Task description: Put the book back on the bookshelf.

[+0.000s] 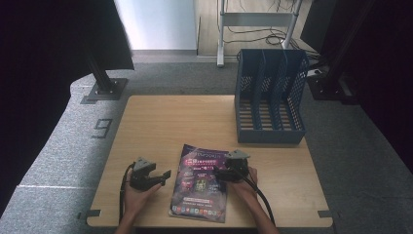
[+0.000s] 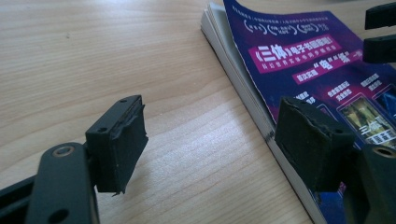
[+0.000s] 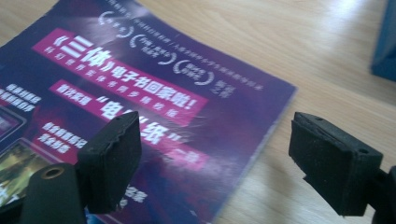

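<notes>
Magazine (image 1: 200, 183) flat on surface (image 1: 160, 122), long axis 12–6, between both tongs; right tongs (image 1: 220, 174) released, over its 3 o'clock edge, nearer; left tongs (image 1: 164, 178) released, just off 9 o'clock spine; rack (image 1: 269, 95) at 1 o'clock

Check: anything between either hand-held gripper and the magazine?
Nothing visible. The left hand-held gripper sits open beside the magazine with bare table between. The right hand-held gripper is open at the magazine's right edge.
</notes>
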Demonstrator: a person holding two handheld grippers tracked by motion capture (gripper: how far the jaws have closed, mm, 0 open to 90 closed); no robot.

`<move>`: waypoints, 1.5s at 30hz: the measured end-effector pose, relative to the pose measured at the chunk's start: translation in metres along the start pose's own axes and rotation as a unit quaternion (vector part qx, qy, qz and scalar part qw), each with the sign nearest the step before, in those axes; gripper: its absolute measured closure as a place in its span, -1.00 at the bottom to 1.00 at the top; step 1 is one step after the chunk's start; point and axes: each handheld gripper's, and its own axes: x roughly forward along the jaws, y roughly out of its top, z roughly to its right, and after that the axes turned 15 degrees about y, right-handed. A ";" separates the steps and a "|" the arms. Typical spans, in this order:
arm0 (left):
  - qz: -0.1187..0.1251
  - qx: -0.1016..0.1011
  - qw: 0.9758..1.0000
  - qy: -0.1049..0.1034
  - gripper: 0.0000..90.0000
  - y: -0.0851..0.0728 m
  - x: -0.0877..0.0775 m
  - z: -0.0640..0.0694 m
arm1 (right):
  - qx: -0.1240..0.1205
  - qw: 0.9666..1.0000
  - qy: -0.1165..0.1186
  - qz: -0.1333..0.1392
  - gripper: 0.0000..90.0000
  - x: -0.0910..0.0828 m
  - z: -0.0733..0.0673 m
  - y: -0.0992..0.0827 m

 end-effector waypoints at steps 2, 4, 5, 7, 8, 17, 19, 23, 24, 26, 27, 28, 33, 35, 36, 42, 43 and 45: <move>-0.005 0.005 1.000 -0.002 -0.45 -0.001 0.002 0.003 | 0.002 1.000 0.007 0.001 -0.59 0.003 -0.001 -0.001; -0.005 0.008 1.000 -0.003 -0.45 -0.001 0.003 0.004 | -0.001 1.000 0.009 -0.004 -0.60 0.005 -0.002 -0.002; -0.005 0.009 1.000 -0.002 -0.45 0.000 0.002 0.005 | -0.004 1.000 0.007 -0.007 -0.61 0.006 -0.004 -0.004; -0.005 0.011 1.000 -0.003 -0.45 0.000 0.001 0.006 | -0.002 1.000 0.006 -0.008 -0.61 0.005 -0.004 -0.004; -0.005 0.011 1.000 -0.004 -0.45 0.000 0.001 0.006 | 0.000 1.000 0.006 -0.008 -0.61 0.005 -0.004 -0.005; -0.014 0.012 1.000 -0.009 -0.44 0.001 0.002 0.006 | 0.022 0.999 0.022 -0.008 -0.57 0.004 -0.001 -0.007; -0.017 0.013 1.000 -0.012 -0.42 0.002 0.000 0.008 | 0.020 0.999 0.024 -0.009 -0.58 0.004 -0.001 -0.007; -0.011 0.016 1.000 -0.011 -0.42 0.008 -0.002 0.011 | 0.019 1.000 0.022 -0.006 -0.57 0.004 -0.001 -0.007; -0.010 0.017 1.000 -0.010 -0.42 0.011 -0.002 0.013 | 0.019 1.000 0.022 -0.006 -0.57 0.004 -0.001 -0.007; -0.009 0.019 1.000 -0.008 -0.42 0.016 0.001 0.015 | 0.019 1.000 0.022 -0.006 -0.57 0.004 -0.001 -0.007; -0.009 0.019 1.000 -0.008 -0.42 0.016 0.001 0.015 | 0.019 1.000 0.022 -0.006 -0.57 0.004 -0.001 -0.007; -0.009 0.019 1.000 -0.009 -0.42 0.018 0.003 0.017 | 0.019 1.000 0.022 -0.006 -0.57 0.004 -0.001 -0.007; -0.017 0.026 0.999 -0.013 -0.42 0.025 0.016 0.027 | 0.018 1.000 0.022 -0.006 -0.57 0.004 -0.001 -0.007; -0.017 0.027 0.999 -0.018 -0.42 0.025 0.018 0.030 | 0.018 1.000 0.022 -0.005 -0.57 0.004 -0.002 -0.008; -0.017 0.027 0.999 -0.018 -0.42 0.025 0.018 0.030 | 0.018 1.000 0.022 -0.005 -0.57 0.004 -0.002 -0.008; -0.019 0.058 0.998 -0.025 -0.40 0.023 0.026 0.045 | 0.019 1.000 0.020 0.000 -0.56 0.004 -0.002 -0.009; -0.021 0.062 0.998 -0.024 -0.40 0.022 0.028 0.047 | 0.020 1.000 0.019 0.000 -0.56 0.004 -0.003 -0.009; -0.023 0.063 0.997 -0.024 -0.40 0.022 0.030 0.048 | 0.020 1.000 0.019 0.000 -0.56 0.004 -0.003 -0.009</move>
